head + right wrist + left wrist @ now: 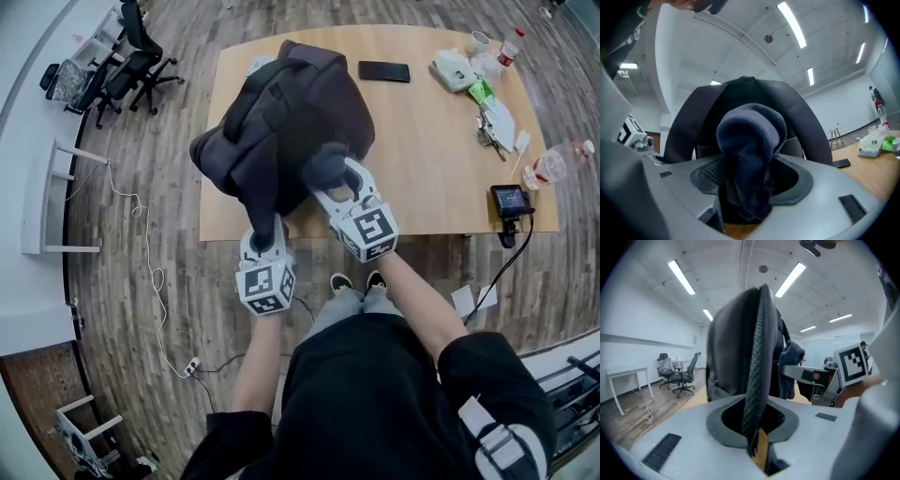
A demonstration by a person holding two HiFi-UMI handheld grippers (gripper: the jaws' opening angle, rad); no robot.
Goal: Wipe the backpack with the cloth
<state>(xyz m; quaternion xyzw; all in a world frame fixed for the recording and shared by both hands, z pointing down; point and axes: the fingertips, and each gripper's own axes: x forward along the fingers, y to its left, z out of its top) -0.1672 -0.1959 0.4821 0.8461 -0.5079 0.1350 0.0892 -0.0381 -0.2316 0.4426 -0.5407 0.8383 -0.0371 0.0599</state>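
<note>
Backpack [291,122] is dark, sitting on the wooden table [441,159] near the front edge, and it looks partly lifted/tilted on the left side. Left gripper [265,234] is clamped on a ribbed black strap [757,371] of the pack. In the left gripper view the strap runs straight down btw the jaws, which are nearly together on it.

Right gripper [337,180] is up against the pack's front face w/ the dark blue cloth [750,150] bunched btw its jaws. The jaws stand wide apart tho, and the ribbed pad [708,174] on one side shows bare beside the cloth, so it's sitting there loose, not pinched. The cloth is touching the pack.

Other stuff on the table: black phone [383,71] behind the pack, and a water bottle [558,164] at the far right edge. Office chairs [131,61] are off to the left on the floor.
</note>
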